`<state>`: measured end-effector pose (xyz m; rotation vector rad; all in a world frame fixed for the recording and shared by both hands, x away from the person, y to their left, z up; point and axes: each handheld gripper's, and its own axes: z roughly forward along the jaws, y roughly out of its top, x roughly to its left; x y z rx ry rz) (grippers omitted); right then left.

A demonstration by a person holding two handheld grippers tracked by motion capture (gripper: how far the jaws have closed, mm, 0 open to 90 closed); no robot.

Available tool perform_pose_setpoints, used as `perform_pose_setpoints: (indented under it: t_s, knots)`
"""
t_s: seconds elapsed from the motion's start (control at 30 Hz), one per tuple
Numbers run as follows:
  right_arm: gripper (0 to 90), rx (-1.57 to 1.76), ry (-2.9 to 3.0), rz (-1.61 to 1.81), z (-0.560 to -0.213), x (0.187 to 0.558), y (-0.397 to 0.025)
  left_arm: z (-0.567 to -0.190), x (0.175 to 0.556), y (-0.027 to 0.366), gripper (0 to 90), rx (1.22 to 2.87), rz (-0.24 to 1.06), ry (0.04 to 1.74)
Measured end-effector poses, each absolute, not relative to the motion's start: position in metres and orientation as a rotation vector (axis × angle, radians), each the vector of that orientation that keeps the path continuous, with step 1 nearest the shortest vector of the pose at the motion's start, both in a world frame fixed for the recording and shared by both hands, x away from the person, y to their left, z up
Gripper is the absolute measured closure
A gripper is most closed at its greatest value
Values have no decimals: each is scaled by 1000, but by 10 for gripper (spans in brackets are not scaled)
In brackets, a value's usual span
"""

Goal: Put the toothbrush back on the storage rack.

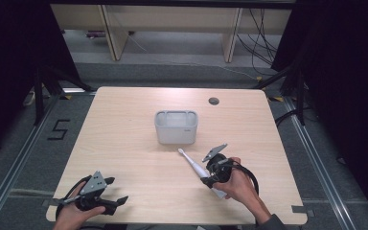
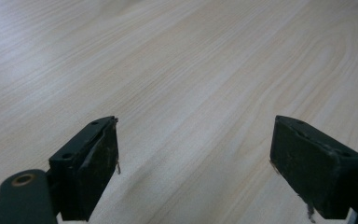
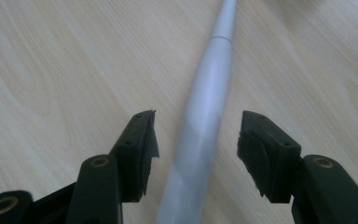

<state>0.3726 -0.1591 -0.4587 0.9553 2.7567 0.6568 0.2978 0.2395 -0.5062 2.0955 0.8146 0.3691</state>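
Observation:
A white electric toothbrush [image 1: 193, 163] lies flat on the wooden table [image 1: 124, 143], its head pointing toward a pale grey open bin [image 1: 176, 127] at the table's middle. My right gripper [image 1: 208, 178] sits low over the toothbrush handle [image 3: 200, 121], open, with one jaw on each side of the handle and a gap left on both sides. My left gripper [image 1: 120, 202] rests near the table's front left corner, open wide, with bare wood between its jaws [image 2: 196, 154].
A round cable hole [image 1: 213, 101] is set into the table's far right part. Beyond the far edge stand desk legs and loose cables on the floor. Black curtains hang on both sides.

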Motion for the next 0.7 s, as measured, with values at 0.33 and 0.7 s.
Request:
perform_pose_setpoints:
  t_s: [0.33,0.7]
  knots:
    - [496,914,2851,500,-466,390,-145,-506,299,240,150,2113,378,801]
    - [598,867,2919,399,-473,401,-137,-505,299,240,150,2116,374,803]
